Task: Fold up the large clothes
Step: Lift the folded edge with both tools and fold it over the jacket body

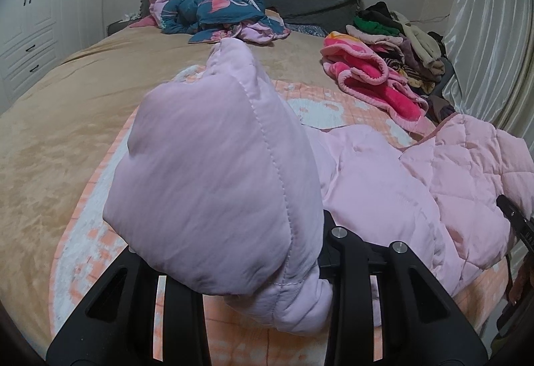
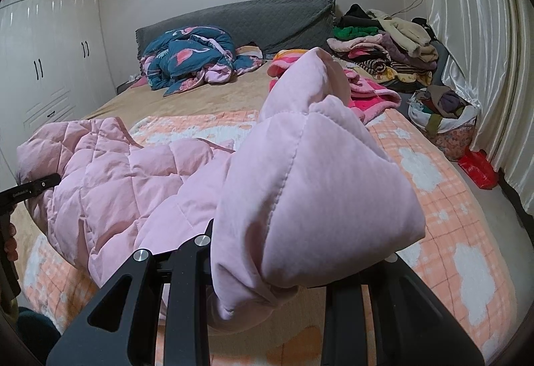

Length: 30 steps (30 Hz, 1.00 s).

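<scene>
You are holding a pink padded jacket (image 1: 383,186) by two puffy ends at once, most likely its sleeves. Your left gripper (image 1: 263,282) is clenching a pale pink quilted end that is bulging up and forward over the fingers. Your right gripper (image 2: 267,279) is grasping a matching end in the same way. In both views the cloth is hiding the fingertips, but it is bunching tightly between the black fingers, so both grips look firm.

The body of the jacket is hanging and sagging between your two hands, low over the peach and white checked blanket (image 2: 444,199) at the near end of the bed (image 1: 66,119). From the left gripper it is running off to the right; from the right gripper, off to the left. So its long axis is lying across the bed, side to side, and neither hand is nearer the middle than the other.

The jacket is looking thick, soft and slippery, with diamond stitching on the lining and smooth panels outside. It is still crumpled, not flat.

Piled clothes (image 2: 383,49) are sitting far right, and a blue flamingo quilt (image 1: 213,5) is lying by the headboard.
</scene>
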Available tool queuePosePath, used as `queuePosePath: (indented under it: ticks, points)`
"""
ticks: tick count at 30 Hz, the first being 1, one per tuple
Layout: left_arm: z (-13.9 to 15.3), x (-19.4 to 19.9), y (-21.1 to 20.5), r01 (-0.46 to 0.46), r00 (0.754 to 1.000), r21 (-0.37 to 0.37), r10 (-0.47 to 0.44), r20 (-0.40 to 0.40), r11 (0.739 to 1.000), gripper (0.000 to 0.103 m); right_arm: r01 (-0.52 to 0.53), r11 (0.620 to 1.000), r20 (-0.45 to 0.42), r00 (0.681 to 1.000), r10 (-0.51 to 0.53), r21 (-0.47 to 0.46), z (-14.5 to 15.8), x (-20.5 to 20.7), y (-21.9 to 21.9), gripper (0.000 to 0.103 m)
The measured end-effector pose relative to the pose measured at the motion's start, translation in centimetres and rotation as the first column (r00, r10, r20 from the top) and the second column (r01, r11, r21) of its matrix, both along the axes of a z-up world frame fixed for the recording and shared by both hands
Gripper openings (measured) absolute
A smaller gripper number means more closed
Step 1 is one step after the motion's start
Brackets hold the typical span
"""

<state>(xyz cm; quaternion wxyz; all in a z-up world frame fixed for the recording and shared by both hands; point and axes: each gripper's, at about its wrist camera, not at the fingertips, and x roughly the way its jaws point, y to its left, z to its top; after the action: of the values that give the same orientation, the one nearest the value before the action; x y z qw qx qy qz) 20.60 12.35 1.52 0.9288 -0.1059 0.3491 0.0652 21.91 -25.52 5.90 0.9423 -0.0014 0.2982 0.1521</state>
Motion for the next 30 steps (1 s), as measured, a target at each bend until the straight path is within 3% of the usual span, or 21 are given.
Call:
queuePosePath:
  ticks: [16, 30]
  points:
    - [-2.6, -1.6, -0.4, -0.004, 0.999, 0.058, 0.007, -0.046, 0.998, 0.027, 0.035, 0.999, -0.02, 0.999, -0.034, 0.008, -2.2, -1.2, -1.0, 0.027]
    - [-3.7, -3.2, -0.6, -0.01, 0.998, 0.041, 0.012, -0.055, 0.999, 0.028, 0.054, 0.998, -0.028, 0.998, -0.053, 0.038, -3.3, -2.2, -2.4, 0.027]
